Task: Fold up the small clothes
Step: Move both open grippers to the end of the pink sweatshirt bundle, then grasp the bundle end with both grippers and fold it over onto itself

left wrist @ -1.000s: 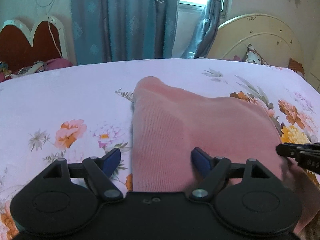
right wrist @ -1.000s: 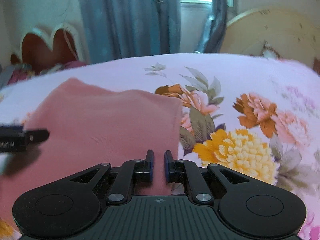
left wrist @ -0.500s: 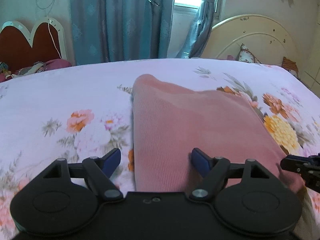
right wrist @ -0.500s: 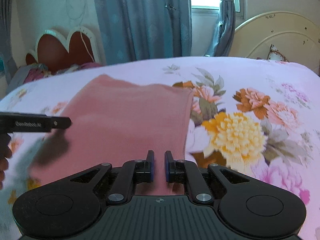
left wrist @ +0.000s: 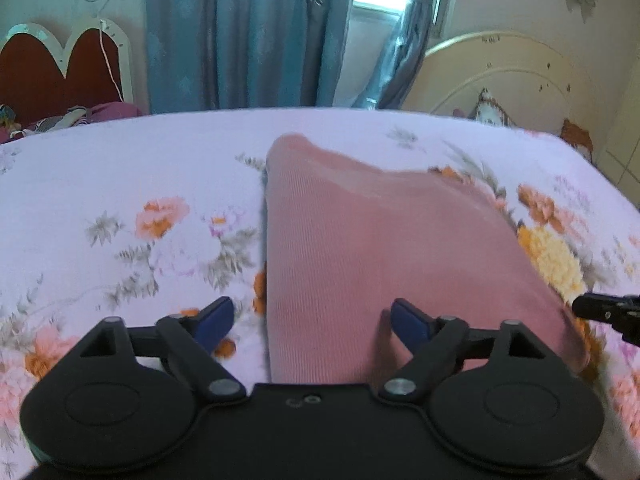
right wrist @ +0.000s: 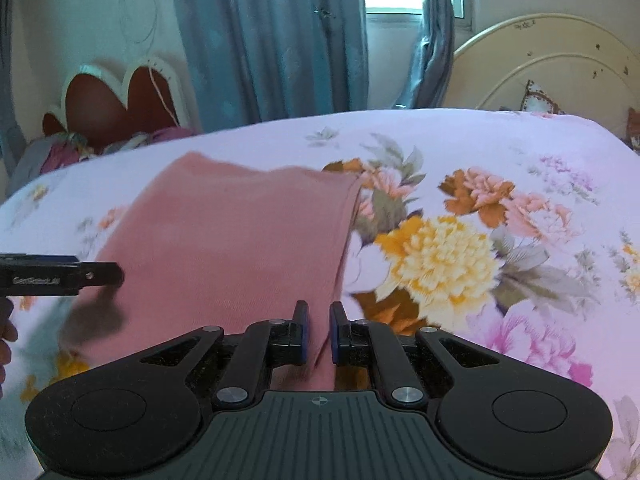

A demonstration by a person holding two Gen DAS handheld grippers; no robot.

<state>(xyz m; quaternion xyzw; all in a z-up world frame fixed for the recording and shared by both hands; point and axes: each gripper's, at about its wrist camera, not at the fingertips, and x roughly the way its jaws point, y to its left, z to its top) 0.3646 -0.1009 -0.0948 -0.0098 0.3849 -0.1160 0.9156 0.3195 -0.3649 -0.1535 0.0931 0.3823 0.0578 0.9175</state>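
Right wrist view: our right gripper [right wrist: 319,332] jaws are opening off the pink garment [right wrist: 240,240] edge, cloth between them, folded flat on the bed [right wrist: 500,148]. Left gripper [left wrist: 308,318] jaws are spreading wide, straddling its near-left edge, pads clear. We'd lift straight away, avoiding snags.

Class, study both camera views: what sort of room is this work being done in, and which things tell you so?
Most likely a home bedroom. The pink garment lies on a bed with a floral sheet, a cream curved headboard stands at its end, and blue curtains hang by a window behind.
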